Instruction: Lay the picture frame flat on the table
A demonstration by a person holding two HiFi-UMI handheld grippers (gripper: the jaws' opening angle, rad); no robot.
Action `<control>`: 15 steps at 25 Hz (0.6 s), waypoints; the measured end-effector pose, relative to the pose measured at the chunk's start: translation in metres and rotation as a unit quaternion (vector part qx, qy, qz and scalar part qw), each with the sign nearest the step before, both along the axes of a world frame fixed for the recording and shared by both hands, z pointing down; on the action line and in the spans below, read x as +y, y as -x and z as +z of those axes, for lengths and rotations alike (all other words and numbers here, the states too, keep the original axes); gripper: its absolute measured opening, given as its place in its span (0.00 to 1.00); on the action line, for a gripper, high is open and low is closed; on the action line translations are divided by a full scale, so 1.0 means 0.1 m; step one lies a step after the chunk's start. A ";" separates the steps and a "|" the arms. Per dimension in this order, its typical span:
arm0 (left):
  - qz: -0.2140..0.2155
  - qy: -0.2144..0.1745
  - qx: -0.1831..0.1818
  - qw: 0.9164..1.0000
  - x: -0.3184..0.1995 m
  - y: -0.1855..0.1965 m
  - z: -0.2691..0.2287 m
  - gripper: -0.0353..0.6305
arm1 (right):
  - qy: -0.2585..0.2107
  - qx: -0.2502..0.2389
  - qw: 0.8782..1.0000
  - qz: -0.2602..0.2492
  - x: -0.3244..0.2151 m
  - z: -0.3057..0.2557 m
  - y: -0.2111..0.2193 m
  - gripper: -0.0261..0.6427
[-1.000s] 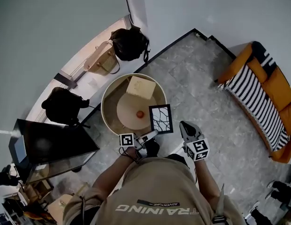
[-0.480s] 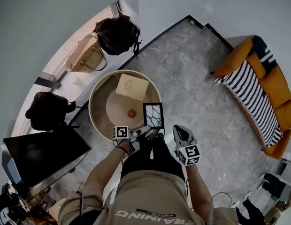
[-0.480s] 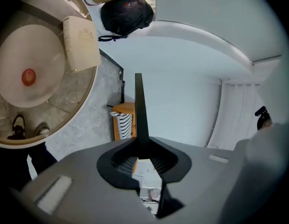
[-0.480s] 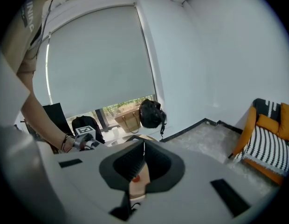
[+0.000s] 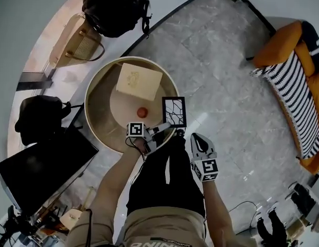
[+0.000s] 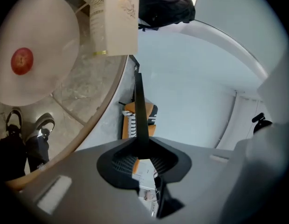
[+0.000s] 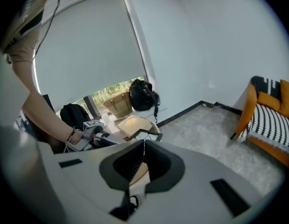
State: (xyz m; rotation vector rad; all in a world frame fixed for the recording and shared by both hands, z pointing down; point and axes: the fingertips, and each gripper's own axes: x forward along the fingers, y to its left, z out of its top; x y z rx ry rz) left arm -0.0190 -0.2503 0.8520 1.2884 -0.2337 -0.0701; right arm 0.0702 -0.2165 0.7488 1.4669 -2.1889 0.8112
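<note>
1. Your left hand-held gripper (image 5: 162, 127) pinches the black picture frame (image 5: 174, 112) by one edge, patterned face up, over the near rim of the round surface (image 5: 95, 86), beside a red ball (image 5: 142, 111).
2. Your right hand-held gripper (image 5: 196, 138) hangs off the surface, jaws pressed together and empty.

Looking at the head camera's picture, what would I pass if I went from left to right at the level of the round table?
black bag → round table, its left rim → small red ball → picture frame → right gripper → striped sofa
</note>
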 end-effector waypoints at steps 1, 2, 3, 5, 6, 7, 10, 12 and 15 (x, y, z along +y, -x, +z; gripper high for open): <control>0.003 0.003 -0.007 1.000 -0.01 -0.01 0.11 0.16 | 0.006 0.001 1.000 0.012 -0.01 0.13 -0.07 0.05; 0.007 0.005 -0.015 1.000 -0.03 -0.02 0.21 0.16 | 0.011 0.000 1.000 0.024 -0.03 0.24 -0.13 0.05; 0.010 0.006 -0.020 1.000 -0.06 -0.03 0.29 0.17 | 0.014 -0.002 0.999 0.034 -0.06 0.34 -0.18 0.05; 0.008 0.010 -0.017 1.000 -0.13 -0.03 0.38 0.17 | 0.015 -0.005 0.999 0.043 -0.11 0.49 -0.25 0.05; 0.003 0.017 -0.011 1.000 -0.17 -0.03 0.39 0.16 | 0.015 -0.005 0.999 0.041 -0.13 0.54 -0.26 0.05; -0.002 0.028 -0.006 1.000 -0.20 -0.02 0.39 0.17 | 0.015 -0.006 0.999 0.038 -0.14 0.58 -0.27 0.05; -0.011 0.050 -0.010 0.999 -0.27 0.08 0.52 0.17 | 0.019 -0.010 0.999 0.033 -0.16 0.68 -0.28 0.05; -0.016 0.064 -0.011 0.998 -0.31 0.14 0.61 0.16 | 0.022 -0.012 0.999 0.030 -0.19 0.74 -0.27 0.05; -0.017 0.068 -0.009 0.998 -0.35 0.18 0.68 0.17 | 0.027 -0.018 0.999 0.019 -0.21 0.80 -0.22 0.05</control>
